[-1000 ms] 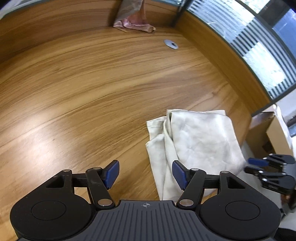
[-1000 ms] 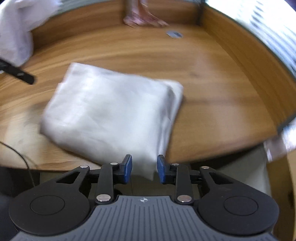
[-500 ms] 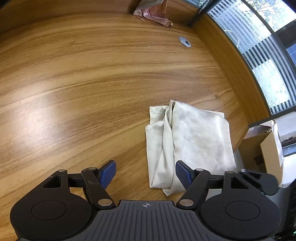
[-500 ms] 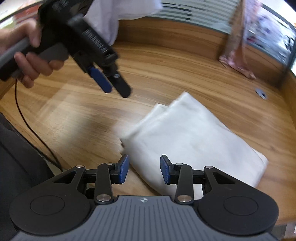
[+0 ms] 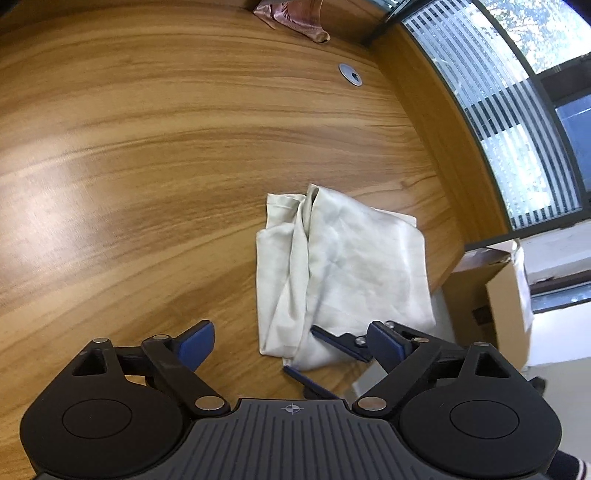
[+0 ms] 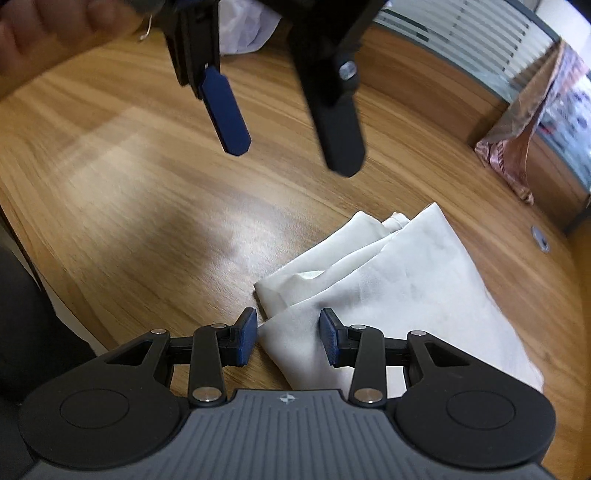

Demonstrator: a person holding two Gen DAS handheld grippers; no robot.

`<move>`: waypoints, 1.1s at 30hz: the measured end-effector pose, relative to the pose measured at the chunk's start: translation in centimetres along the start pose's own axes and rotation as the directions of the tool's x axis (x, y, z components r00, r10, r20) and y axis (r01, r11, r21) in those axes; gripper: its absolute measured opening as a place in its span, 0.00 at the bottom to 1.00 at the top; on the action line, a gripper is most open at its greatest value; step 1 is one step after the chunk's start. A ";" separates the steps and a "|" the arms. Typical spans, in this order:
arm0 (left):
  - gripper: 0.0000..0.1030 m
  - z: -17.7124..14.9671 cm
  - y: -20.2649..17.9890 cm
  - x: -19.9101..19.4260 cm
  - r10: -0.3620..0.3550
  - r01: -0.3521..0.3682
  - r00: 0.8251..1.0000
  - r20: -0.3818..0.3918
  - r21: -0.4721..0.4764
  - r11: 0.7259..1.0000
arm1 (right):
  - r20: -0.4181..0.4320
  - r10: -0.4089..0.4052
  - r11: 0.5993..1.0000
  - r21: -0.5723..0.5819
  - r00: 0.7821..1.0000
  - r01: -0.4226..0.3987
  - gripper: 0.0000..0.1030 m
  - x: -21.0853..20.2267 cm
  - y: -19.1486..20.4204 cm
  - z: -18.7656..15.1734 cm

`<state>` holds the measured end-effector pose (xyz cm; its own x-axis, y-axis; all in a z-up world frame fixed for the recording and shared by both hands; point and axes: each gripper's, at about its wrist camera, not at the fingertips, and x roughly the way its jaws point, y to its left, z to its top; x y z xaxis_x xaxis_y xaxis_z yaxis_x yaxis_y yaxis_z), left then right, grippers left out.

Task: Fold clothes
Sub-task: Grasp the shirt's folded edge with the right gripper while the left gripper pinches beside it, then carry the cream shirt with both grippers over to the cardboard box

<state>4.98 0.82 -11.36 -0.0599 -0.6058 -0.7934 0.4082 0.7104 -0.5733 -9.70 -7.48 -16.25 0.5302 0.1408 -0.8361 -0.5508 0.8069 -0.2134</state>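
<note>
On the wood surface [image 5: 147, 184] near its edge lies the folded cloth [image 5: 351, 266]. Left gripper [image 5: 291, 343] hovers above, jaws opening, empty. Right gripper [image 6: 288, 338] is closing around the cloth's corner, pads not pressing yet.

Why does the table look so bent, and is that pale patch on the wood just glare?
Left wrist view: the fisheye lens bows the wooden table and the window blinds; the pale sheen at left is glare. Right wrist view: similar glare beside the white cloth, and the hand at top left is blurred.
</note>
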 end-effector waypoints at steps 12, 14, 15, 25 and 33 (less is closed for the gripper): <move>1.00 -0.8 1.2 5.9 -0.118 0.099 0.991 -0.067 -0.233 0.967 | 0.073 -0.005 0.994 0.107 0.997 -0.003 0.06 -3.7 -3.3 0.3; 1.00 -0.7 1.0 7.0 -0.146 0.123 0.987 -0.065 -0.269 0.955 | 0.079 0.006 0.994 0.111 0.997 -0.014 0.06 -4.2 -3.9 0.4; 1.00 -0.6 0.9 7.6 -0.159 0.135 0.985 -0.065 -0.286 0.949 | 0.084 0.009 0.994 0.112 0.996 -0.018 0.06 -4.5 -4.2 0.4; 0.53 0.3 -1.9 11.0 -0.137 0.128 0.991 -0.012 -0.277 0.952 | 0.144 0.046 0.982 0.177 0.989 -0.071 0.06 -7.0 -7.2 -0.2; 0.12 1.7 -5.2 12.0 -0.044 0.045 0.999 0.002 -0.070 0.997 | 0.153 0.059 0.966 0.240 0.986 -0.095 0.06 -8.5 -8.3 -2.2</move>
<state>3.66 -10.72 -17.61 -0.0758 -0.6376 -0.7666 0.3407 0.7060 -0.6209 -11.07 -16.66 -8.51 0.5891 0.2745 -0.7600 -0.4281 0.9037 -0.0054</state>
